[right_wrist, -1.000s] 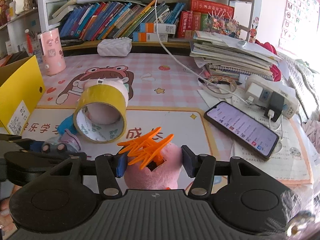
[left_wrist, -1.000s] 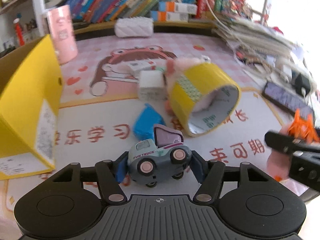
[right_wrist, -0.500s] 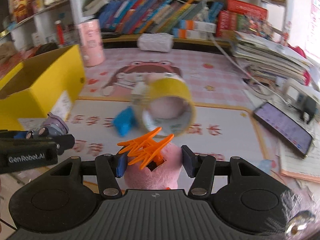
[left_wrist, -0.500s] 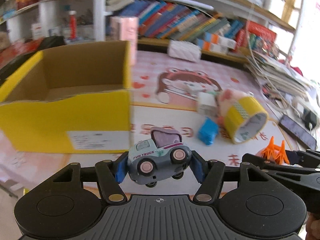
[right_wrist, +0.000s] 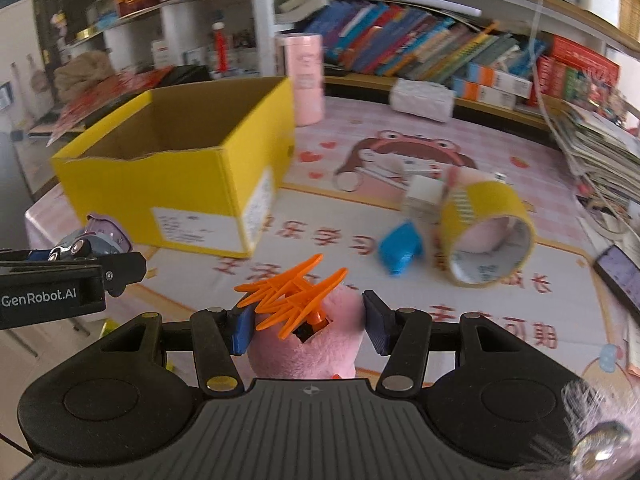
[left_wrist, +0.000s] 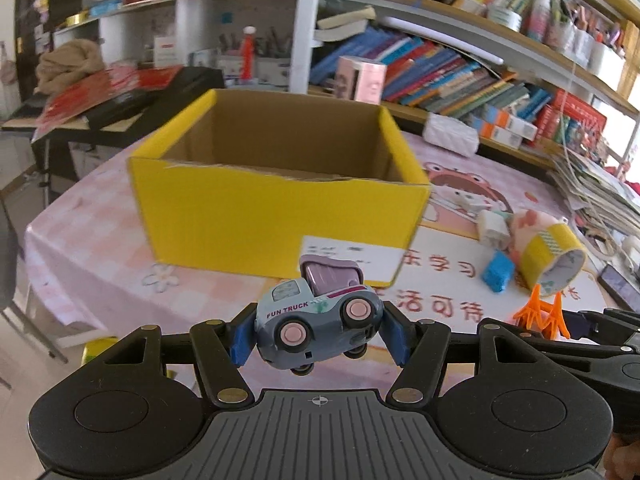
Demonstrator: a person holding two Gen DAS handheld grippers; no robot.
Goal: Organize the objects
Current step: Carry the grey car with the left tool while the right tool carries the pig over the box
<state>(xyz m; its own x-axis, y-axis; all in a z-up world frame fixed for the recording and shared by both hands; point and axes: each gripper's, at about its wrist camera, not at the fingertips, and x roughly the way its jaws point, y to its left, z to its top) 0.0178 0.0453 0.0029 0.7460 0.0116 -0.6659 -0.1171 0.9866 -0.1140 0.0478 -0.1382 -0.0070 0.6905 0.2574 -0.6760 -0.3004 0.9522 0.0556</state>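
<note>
Yellow cardboard filled my forward view: the open box stood on the pink desk mat, just beyond my left gripper, which was clamped on a grey toy truck held clear of the mat. My right gripper gripped a pink plush toy with an orange clip on top. A yellow tape roll, a blue block and a white cube lay clustered to the right of the box.

Books crowd shelf (rear); paper stack, phone at right.
</note>
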